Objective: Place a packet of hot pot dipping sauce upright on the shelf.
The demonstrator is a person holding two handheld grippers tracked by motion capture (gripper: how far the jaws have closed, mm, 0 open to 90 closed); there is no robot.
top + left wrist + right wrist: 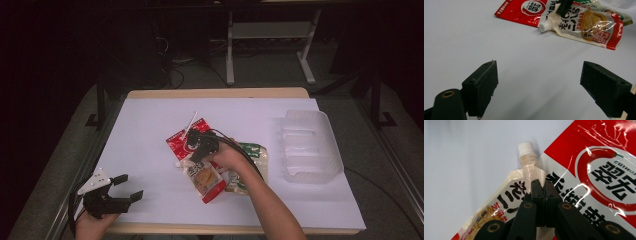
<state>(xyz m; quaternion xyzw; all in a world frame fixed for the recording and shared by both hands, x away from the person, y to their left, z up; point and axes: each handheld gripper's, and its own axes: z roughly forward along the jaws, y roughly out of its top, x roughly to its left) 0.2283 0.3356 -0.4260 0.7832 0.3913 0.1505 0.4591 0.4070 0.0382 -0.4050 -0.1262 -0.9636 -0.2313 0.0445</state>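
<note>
Left gripper (pixel 131 186): nearest the high camera, at the near left corner of the table, held in the person's left hand (pixel 92 222); its two black jaws stand wide apart with nothing between them, over bare white cover, and its pads (pixel 482 87) hang above the sheet in the left gripper view.
Table (pixel 215 93): wooden top, its far edge bare, the rest under a white sheet (pixel 150 145) that runs from left to right.
Clear plastic tray (pixel 309 145): far right on the sheet, well apart from the pouches, lying open with moulded ribs.
Red flat packet (pixel 176 140): middle of the sheet, lying flat, a white circle with a chilli mark on its face; the spout pouch overlaps its near right edge.
Spout pouch (pixel 202 179): middle of the sheet, just right of centre, cream and red with a picture of food, its body slanting toward the near right and its neck toward the far left; it lies partly on the red packet.
Green-printed packet (pixel 254 156): right of the spout pouch, partly under the person's right forearm.
Right gripper (pixel 541 187): over the middle of the sheet, in the right hand (pixel 227 156); jaws pressed together on the pouch's top edge, just below the neck.
White screw cap (pixel 526 148): on the end of the pouch's neck, just beyond the closed jaws, over bare sheet.
</note>
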